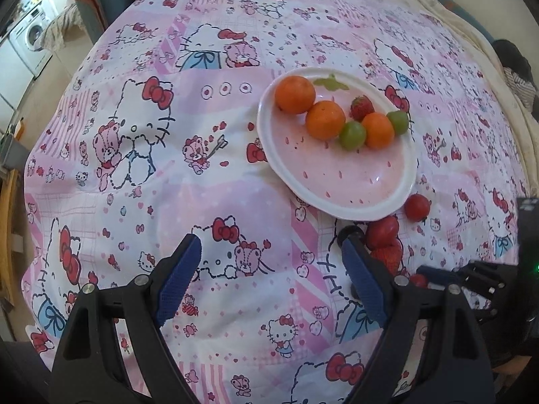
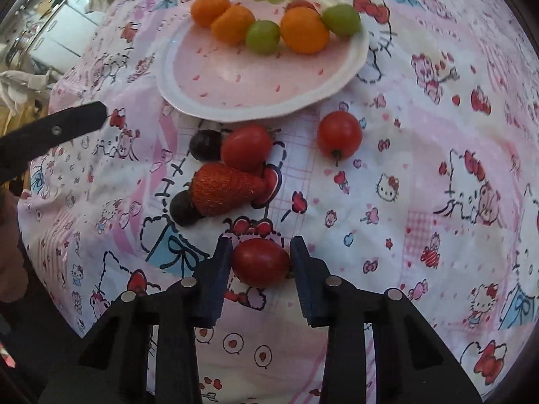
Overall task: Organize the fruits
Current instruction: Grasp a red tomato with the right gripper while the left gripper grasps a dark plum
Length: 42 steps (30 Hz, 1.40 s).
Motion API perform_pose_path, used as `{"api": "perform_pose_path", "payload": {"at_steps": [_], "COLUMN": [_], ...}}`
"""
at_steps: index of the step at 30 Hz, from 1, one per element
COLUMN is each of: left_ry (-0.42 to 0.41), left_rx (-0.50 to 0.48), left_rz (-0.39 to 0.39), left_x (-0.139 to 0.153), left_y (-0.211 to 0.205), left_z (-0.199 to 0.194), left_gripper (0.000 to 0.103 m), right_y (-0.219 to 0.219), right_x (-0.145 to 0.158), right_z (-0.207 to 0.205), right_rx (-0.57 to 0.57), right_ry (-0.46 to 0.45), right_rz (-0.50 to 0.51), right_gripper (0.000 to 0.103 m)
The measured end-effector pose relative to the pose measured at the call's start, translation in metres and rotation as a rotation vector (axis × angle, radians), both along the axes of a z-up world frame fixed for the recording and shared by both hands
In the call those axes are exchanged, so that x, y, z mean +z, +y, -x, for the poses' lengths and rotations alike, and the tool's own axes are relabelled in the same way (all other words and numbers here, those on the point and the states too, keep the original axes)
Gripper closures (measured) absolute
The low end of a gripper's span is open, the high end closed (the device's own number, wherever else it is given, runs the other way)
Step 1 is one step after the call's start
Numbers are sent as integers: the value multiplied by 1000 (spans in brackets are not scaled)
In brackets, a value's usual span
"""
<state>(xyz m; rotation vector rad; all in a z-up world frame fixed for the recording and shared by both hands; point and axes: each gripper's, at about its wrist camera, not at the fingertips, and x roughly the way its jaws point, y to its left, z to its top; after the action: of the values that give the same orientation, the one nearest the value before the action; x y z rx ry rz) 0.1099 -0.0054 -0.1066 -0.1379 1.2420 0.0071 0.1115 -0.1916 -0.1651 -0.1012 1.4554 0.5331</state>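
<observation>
Right gripper (image 2: 261,262) closing on the dark red oval tomato (image 2: 261,263)

I see its fingers flank the tomato on the patterned worktop cloth (image 2: 421,175), short of the pink plate (image 2: 350,77); full contact unclear. Left gripper (image 1: 269,282) gapes empty. Risk: smooth skin slips or splits.

Patterned cloth (image 1: 209,175) is spread over whole surface, pink and white, printed with cartoon cats, bears and red bows. Washing machine (image 1: 32,38) is seen far beyond upper left edge of cloth, white, with round door. Crumpled striped fabric (image 1: 62,28) is laid just beside washing machine. Cream fabric (image 1: 471,57) is seen along upper right edge of cloth. Wooden furniture (image 1: 10,202) is placed left of cloth, partly seen.
</observation>
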Motion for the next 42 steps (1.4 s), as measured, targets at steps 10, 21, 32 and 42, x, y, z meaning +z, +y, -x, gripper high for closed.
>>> {"api": "perform_pose_path", "payload": {"at_steps": [10, 21, 32, 42], "left_ry": [121, 178, 158, 1], "left_rx": [-269, -342, -301, -102], "left_rz": [39, 76, 130, 118], "left_x": [-28, -55, -43, -8], "left_y": [-54, -80, -66, -17], "left_z": [17, 1, 4, 2], "left_gripper": [27, 61, 84, 84], "right_y": [-63, -88, -67, -64], "right_x": [53, 58, 53, 53], "right_z": [-22, -31, -32, -30], "right_rx": [-291, -395, -327, -321], "right_ry": [-117, -124, -107, -112], "right_rz": [-223, -279, -266, -249], "right_gripper": [66, 66, 66, 66]}}
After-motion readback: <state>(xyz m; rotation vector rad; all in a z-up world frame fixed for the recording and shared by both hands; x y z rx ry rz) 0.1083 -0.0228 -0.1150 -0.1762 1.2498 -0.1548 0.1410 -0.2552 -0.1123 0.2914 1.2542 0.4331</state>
